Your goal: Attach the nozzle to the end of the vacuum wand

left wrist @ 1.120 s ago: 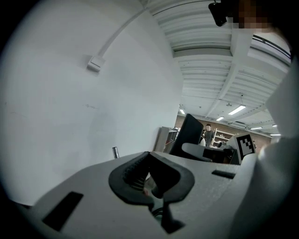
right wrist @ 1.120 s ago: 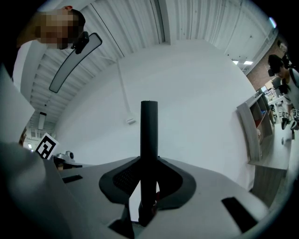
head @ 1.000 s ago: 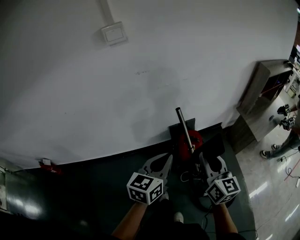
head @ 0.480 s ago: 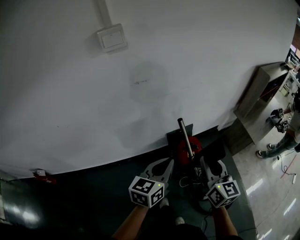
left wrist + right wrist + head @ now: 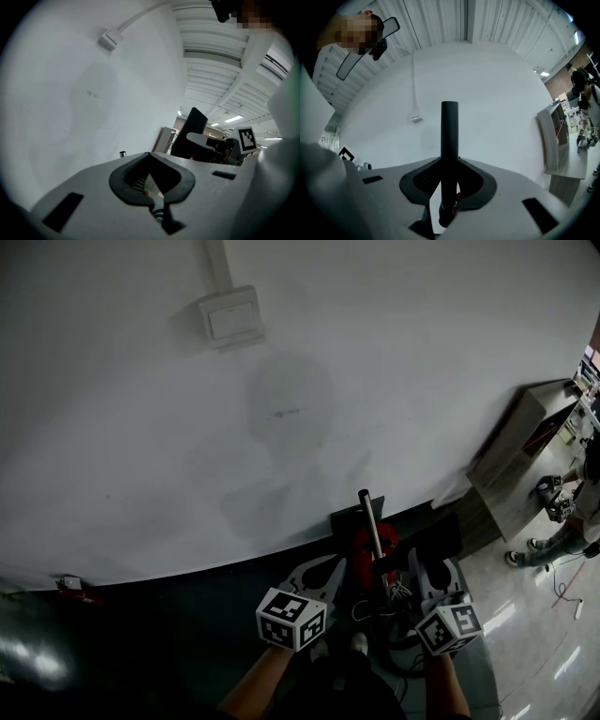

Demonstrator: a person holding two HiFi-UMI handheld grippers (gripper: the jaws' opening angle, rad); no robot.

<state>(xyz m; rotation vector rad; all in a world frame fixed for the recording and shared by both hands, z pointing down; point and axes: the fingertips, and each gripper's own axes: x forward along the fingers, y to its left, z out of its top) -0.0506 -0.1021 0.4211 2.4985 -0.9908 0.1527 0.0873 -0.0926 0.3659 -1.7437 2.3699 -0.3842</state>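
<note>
White wall (image 5: pixel 281 409) fills most of the head view, with a dark floor strip (image 5: pixel 187 615) along its foot. A metal wand (image 5: pixel 369 519) stands upright against the wall, and its open top end is bare. The red vacuum (image 5: pixel 364 545) sits at the wand's base.

The right gripper (image 5: pixel 422 563), just right of the wand, is clamped on the black nozzle (image 5: pixel 449 136). The nozzle runs up between its jaws and rises well past them, apart from the wand's top.

The left gripper (image 5: pixel 336 565), just left of the wand, has its tips pressed together with nothing between them.

High on the wall left of the wand is a switch box (image 5: pixel 232 320). A cabinet (image 5: pixel 511 465) stands well to the wand's right, and a person (image 5: pixel 577 507) stands beyond it.
</note>
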